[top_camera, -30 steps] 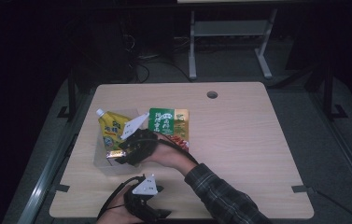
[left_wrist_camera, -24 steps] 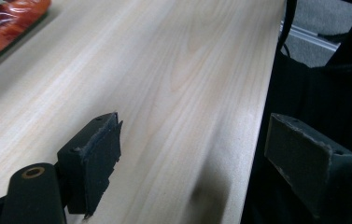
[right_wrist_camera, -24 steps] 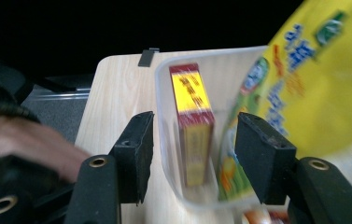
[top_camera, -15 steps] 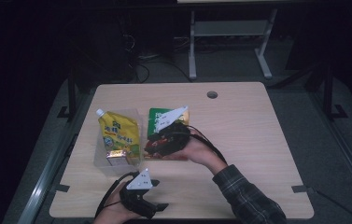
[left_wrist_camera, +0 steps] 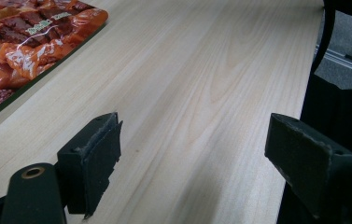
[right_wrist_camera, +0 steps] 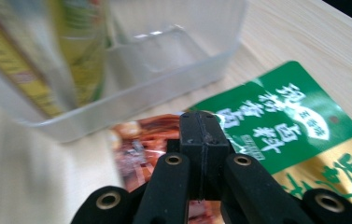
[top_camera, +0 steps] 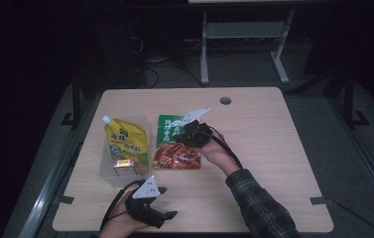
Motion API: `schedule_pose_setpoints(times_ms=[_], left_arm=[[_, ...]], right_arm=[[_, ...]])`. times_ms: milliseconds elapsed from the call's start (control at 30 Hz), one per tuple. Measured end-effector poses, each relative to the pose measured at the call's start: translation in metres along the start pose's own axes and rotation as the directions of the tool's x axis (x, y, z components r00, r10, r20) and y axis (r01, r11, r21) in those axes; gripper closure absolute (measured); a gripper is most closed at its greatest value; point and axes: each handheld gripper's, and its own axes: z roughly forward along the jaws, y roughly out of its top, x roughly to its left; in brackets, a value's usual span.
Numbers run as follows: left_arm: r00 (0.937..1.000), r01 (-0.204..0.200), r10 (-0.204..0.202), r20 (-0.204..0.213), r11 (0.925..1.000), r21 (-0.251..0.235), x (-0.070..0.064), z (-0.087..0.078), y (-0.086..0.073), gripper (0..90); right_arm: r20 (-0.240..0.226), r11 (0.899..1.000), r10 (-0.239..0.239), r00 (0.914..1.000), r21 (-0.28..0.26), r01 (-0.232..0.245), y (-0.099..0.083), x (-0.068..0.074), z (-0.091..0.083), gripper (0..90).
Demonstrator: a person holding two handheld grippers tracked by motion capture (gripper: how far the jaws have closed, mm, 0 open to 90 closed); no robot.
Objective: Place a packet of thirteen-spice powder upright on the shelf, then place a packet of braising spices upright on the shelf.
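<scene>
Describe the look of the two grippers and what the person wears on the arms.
Both grippers are black, each topped by a grey three-cornered plate. The left gripper has blocky black fingers with rough-edged pads and a brass-coloured rivet at a link. The right gripper shows four such rivets on rounded black links. A black cable trails from each. The right arm wears a dark plaid sleeve.

Light wood-grain counter [top_camera: 274, 163], rectangular, with a round cable hole [top_camera: 225, 100] near the far edge. Directly on it: a clear plastic bin [top_camera: 125, 173] at left holding a yellow spouted pouch [top_camera: 126, 144], and just beside it a flat green-and-red food packet [top_camera: 172, 148]. Right half bare wood.
</scene>
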Motion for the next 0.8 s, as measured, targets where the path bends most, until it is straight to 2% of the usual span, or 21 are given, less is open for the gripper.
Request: schedule_pose_setpoints(times_ms=[67,100,233,300,400,500,600,700,800], left_arm=[[1.0000,0.007,-0.007,0.001,1.0000,-0.003,-0.001,0.000,0.000,17.8],[1.0000,0.002,-0.002,0.001,1.0000,-0.003,0.000,0.000,0.000,17.8],[1.0000,-0.007,0.007,0.000,1.0000,-0.003,0.000,-0.001,0.001,17.7],[0.9999,-0.011,0.011,-0.002,0.9999,-0.001,0.001,-0.001,0.001,17.7],[1.0000,-0.008,0.008,-0.004,1.0000,-0.002,0.002,0.000,0.001,17.8],[1.0000,-0.005,0.004,-0.006,1.0000,-0.003,0.003,0.000,0.000,17.8],[0.9999,-0.011,0.011,-0.008,0.9999,-0.003,0.003,-0.001,0.001,17.8],[0.9999,-0.015,0.015,-0.007,0.9999,0.001,0.004,-0.002,0.000,17.8],[0.9999,-0.014,0.014,-0.007,0.9999,-0.002,0.004,-0.002,0.000,17.8]], right_arm=[[0.012,1.000,0.006,0.9999,0.002,-0.006,-0.001,-0.003,0.003,89.9],[0.022,0.999,0.035,0.9992,0.005,-0.035,-0.001,-0.006,0.009,89.9],[0.072,0.997,0.072,0.9948,0.007,-0.073,0.001,-0.019,0.029,90.0],[0.129,0.993,0.118,0.9847,0.000,-0.119,0.004,-0.028,0.040,90.0],[0.211,0.989,0.143,0.9670,-0.007,-0.145,0.007,-0.041,0.053,90.0],[0.293,0.980,0.197,0.9357,-0.019,-0.200,0.009,-0.058,0.066,90.0],[0.349,0.975,0.212,0.9128,-0.007,-0.223,0.010,-0.072,0.080,90.0],[0.372,0.969,0.227,0.9001,0.011,-0.248,0.010,-0.079,0.090,90.0],[0.381,0.964,0.241,0.8925,0.015,-0.267,0.011,-0.085,0.098,90.0]])
